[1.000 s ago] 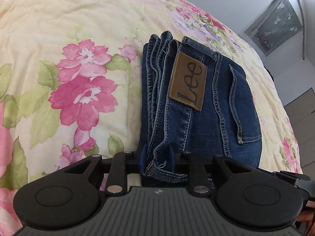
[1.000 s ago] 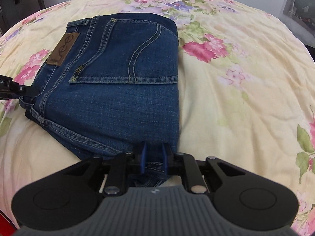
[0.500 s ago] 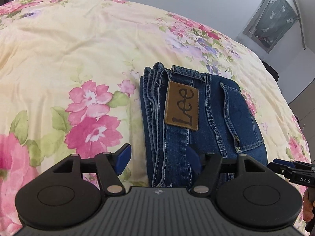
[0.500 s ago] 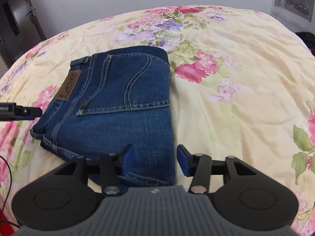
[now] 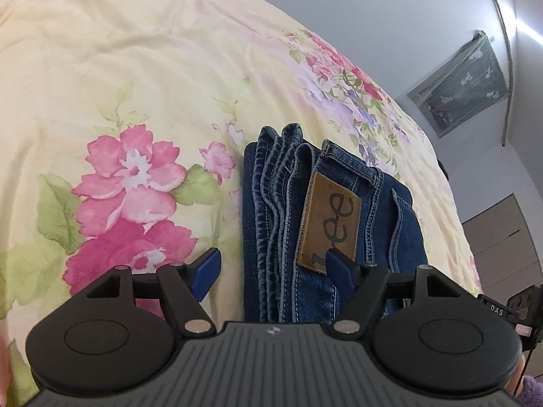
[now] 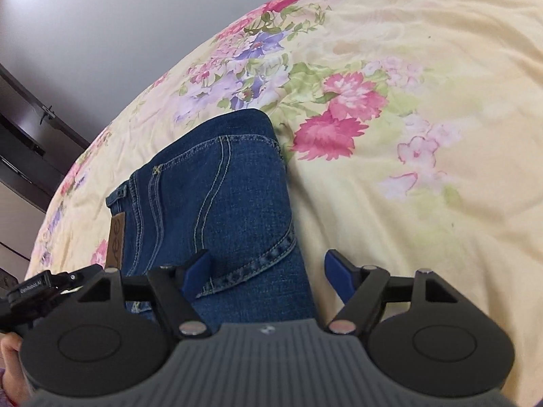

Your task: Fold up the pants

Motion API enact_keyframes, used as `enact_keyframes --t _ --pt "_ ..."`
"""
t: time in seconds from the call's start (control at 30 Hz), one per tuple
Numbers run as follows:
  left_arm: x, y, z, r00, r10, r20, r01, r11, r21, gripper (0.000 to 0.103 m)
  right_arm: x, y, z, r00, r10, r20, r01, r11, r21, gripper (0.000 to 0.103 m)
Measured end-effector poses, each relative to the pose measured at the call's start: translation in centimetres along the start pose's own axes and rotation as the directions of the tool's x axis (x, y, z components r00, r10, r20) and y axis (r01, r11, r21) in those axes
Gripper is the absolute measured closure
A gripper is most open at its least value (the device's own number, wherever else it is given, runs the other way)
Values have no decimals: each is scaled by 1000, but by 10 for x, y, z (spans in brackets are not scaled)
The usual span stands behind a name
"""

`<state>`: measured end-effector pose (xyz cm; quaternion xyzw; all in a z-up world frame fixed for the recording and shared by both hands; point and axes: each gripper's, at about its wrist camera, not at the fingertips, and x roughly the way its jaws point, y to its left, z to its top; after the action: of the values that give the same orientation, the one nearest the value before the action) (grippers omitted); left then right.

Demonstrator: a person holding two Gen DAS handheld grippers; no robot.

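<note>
Folded jeans on floral bedspread, brown "Lee" patch, left gripper and right gripper jaws just opened wide, gripping nothing

Both grips released since 1 s ago. Left gripper: jaws, then clamped on folded jeans at stacked-edge corner, have just been opened wide; denim edge lies between pads, untouched. Right gripper: jaws likewise just opened off hem corner, and gripper rolled, so jeans now run toward 11 o'clock. Both pulled back slightly.
</note>
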<state>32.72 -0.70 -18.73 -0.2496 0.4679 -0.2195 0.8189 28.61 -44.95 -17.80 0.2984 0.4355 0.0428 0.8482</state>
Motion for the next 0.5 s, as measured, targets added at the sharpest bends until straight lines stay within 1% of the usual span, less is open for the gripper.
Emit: enact_keyframes --t 0.07,0.17,0.2,0.23,0.27,0.3,0.33,0.37,0.4,0.43,0.47,0.5 --pt "7 8 2 999 -41 1 41 998 -37 21 5 -6 3 999 46 2 -46 998 39 31" --pt "16 13 5 995 -97 10 97 994 -54 20 14 -16 7 992 128 0 -128 988 88 33" --pt "19 14 5 993 -115 10 116 992 -57 20 17 -19 8 987 159 -5 -157 982 102 35" --pt "22 16 6 990 -139 8 139 988 -62 23 20 -23 8 983 186 -6 -184 976 119 39" --pt "25 17 6 987 -161 6 161 984 -69 26 23 -27 9 978 210 0 -208 968 141 42" --pt "27 18 6 985 -171 5 171 982 -78 33 24 -30 9 974 228 6 -226 960 165 48" --pt "27 18 6 984 -175 5 175 981 -85 42 25 -33 9 970 241 10 -239 954 180 51" --pt "26 18 6 985 -173 16 173 980 -94 47 25 -34 9 968 250 13 -249 952 179 53" --pt "24 17 5 986 -163 24 165 981 -100 57 24 -32 8 967 253 11 -251 954 166 57" --pt "22 17 5 987 -157 28 159 982 -105 62 22 -30 9 969 247 8 -246 958 151 63" --pt "20 16 4 988 -152 35 155 982 -109 64 20 -26 10 971 240 6 -239 961 137 65" --pt "17 15 3 988 -147 41 150 983 -106 68 17 -22 11 971 237 7 -236 964 122 70"
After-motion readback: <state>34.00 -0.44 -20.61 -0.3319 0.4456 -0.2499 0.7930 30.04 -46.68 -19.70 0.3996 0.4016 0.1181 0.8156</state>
